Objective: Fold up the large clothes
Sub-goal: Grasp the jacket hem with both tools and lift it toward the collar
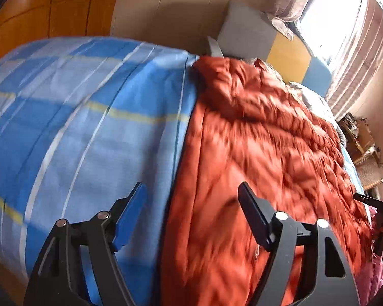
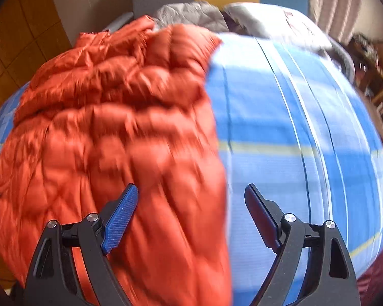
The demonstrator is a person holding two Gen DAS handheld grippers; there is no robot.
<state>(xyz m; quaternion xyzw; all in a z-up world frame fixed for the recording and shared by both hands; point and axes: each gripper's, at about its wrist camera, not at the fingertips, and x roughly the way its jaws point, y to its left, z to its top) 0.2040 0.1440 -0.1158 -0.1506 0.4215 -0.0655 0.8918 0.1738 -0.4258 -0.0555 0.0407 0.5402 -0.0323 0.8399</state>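
Observation:
An orange quilted down jacket [image 1: 263,153] lies spread on a bed with a blue checked sheet [image 1: 76,117]. In the left wrist view my left gripper [image 1: 191,191] hovers open above the jacket's left edge, one finger over the sheet and the other over the jacket, nothing between them. In the right wrist view the jacket [image 2: 115,127] fills the left half, bunched near its top. My right gripper [image 2: 191,191] hangs open over the jacket's right edge, where it meets the blue sheet [image 2: 293,127]. Both views are blurred by motion.
A grey, yellow and blue headboard [image 1: 280,48] stands at the far end with a grey garment [image 2: 191,12] heaped before it. Curtains [image 1: 357,58] and a bright window are on the right. Wooden shelving [image 2: 380,76] stands beside the bed. An orange tiled wall [image 1: 51,5] is at the left.

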